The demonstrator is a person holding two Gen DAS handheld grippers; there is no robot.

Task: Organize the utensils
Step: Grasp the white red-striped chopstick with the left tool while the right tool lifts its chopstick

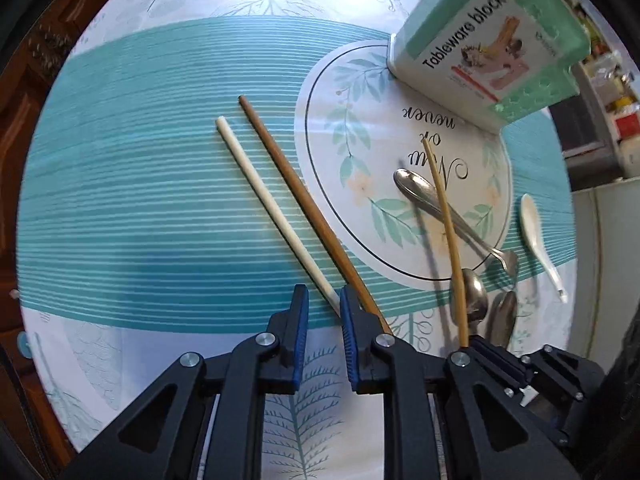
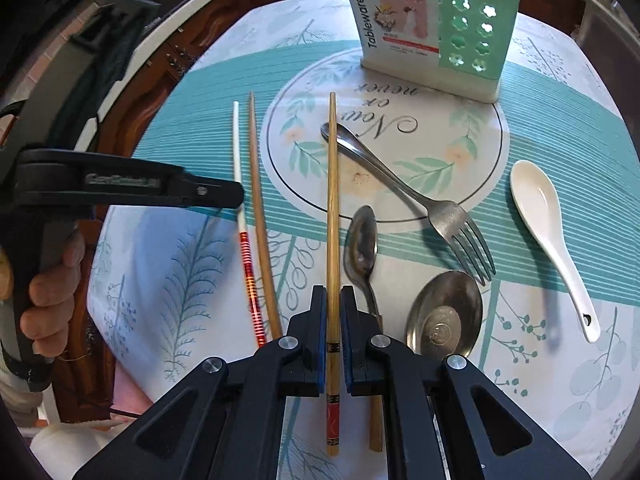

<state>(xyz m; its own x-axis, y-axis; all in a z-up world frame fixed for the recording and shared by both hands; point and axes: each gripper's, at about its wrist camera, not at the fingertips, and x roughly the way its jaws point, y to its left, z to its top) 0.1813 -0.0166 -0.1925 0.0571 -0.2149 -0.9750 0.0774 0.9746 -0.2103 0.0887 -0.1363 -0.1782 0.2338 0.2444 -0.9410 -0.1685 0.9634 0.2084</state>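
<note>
My right gripper [image 2: 333, 300] is shut on a bamboo chopstick [image 2: 332, 200] and holds it over the table, its tip pointing toward the green utensil holder [image 2: 460, 28]. In the left wrist view the same chopstick [image 1: 444, 216] rises from the right gripper [image 1: 466, 346]. My left gripper [image 1: 324, 300] is open and empty, low over the near ends of a white chopstick [image 1: 272, 204] and a brown chopstick [image 1: 296, 184]. A metal fork [image 2: 400, 176], a small metal spoon [image 2: 362, 244], a large metal spoon [image 2: 444, 312] and a white ceramic spoon [image 2: 548, 224] lie on the cloth.
The table wears a teal and white cloth [image 1: 140, 200]. The holder [image 1: 492, 44] stands at the far side. The left gripper's body [image 2: 120, 184] and the hand holding it show at the left of the right wrist view. A wooden table edge [image 2: 132, 120] runs along the left.
</note>
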